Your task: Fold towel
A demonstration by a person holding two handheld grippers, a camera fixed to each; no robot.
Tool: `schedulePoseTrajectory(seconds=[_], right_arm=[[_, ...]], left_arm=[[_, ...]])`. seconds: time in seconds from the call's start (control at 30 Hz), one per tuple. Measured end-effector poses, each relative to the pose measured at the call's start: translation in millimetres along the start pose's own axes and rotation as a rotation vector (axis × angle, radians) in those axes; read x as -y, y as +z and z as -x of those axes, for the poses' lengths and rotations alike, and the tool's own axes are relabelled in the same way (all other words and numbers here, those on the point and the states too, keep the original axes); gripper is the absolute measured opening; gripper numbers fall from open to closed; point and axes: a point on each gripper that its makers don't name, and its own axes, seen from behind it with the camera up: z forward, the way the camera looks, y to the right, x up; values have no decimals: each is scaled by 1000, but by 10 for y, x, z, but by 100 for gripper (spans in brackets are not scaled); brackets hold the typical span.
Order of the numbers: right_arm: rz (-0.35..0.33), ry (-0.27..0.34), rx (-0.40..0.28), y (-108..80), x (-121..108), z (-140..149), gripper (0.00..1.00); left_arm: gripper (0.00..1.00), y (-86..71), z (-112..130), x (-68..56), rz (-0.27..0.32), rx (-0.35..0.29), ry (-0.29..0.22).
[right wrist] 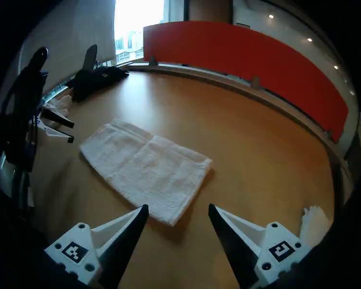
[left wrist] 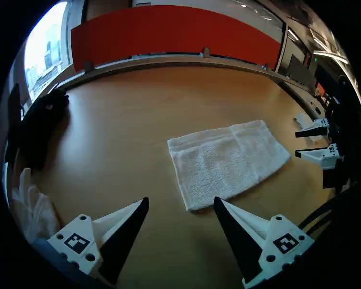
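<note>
Left gripper view: towel (left wrist: 227,163), long axis lower-left to upper-right; left gripper (left wrist: 180,198) and right gripper (right wrist: 178,205) wide-open, empty.

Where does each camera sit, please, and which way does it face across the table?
Left gripper view: rides on the left hand-held gripper, looking forward and down across the wooden table at the white towel; its own open fingers frame the bottom.
Right gripper view: rides on the right hand-held gripper, facing the white towel from another side; its own open fingers show below.
Shared: white towel, wooden table, red panel; each shows the other gripper near its edge.
</note>
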Motion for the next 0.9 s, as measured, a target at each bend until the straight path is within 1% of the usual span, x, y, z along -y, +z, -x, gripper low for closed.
schedulePoseTrajectory(seconds=[0.2, 0.43, 0.7, 0.9], right_arm=[[-28, -40, 16, 37, 52, 26, 96], [-55, -79, 29, 78, 85, 27, 96], [-75, -121, 53, 110, 95, 78, 95], [-96, -146, 80, 130, 107, 141, 93]], left_arm=[[100, -144, 84, 84, -30, -5, -23], [100, -304, 214, 177, -61, -7, -62], [100, -423, 348, 245, -87, -2, -81], [100, -493, 440, 260, -95, 1, -101]])
